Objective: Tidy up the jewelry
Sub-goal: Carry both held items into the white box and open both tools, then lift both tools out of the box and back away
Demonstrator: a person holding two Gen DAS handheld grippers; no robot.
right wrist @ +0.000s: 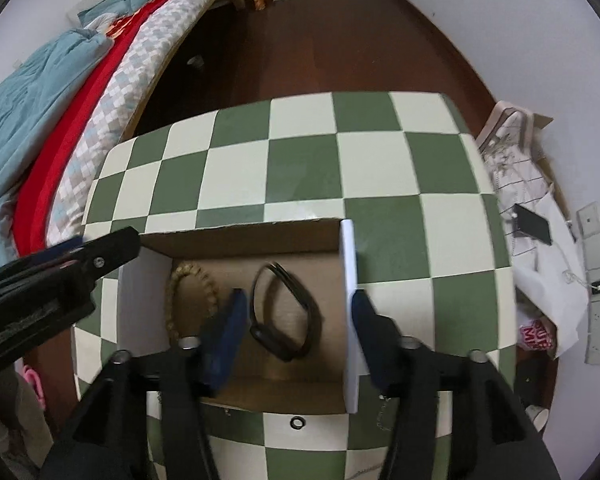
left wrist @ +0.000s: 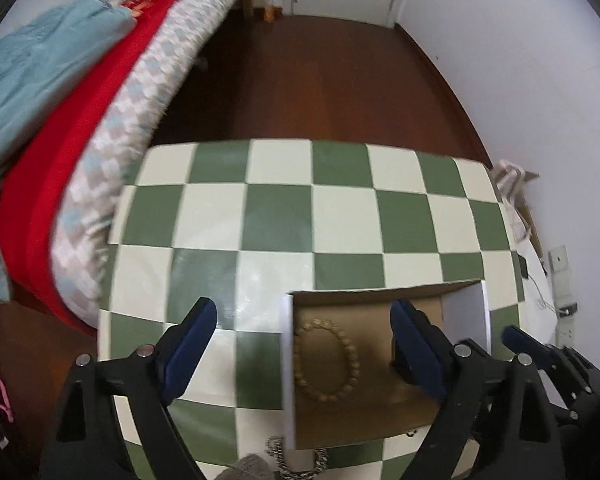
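red-lettered packet [right wrist: 534, 338], print too cropped to read

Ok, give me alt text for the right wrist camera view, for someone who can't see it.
An open cardboard box on a green and white checkered table holds a beaded bracelet and a black wristband. The right gripper hangs open over the box's right wall, with a small black ring lying on the table nearer the camera.

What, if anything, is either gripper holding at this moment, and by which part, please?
Nothing is held. The left gripper and right gripper both stand open over the cardboard box; the bead bracelet and black band lie loose inside.
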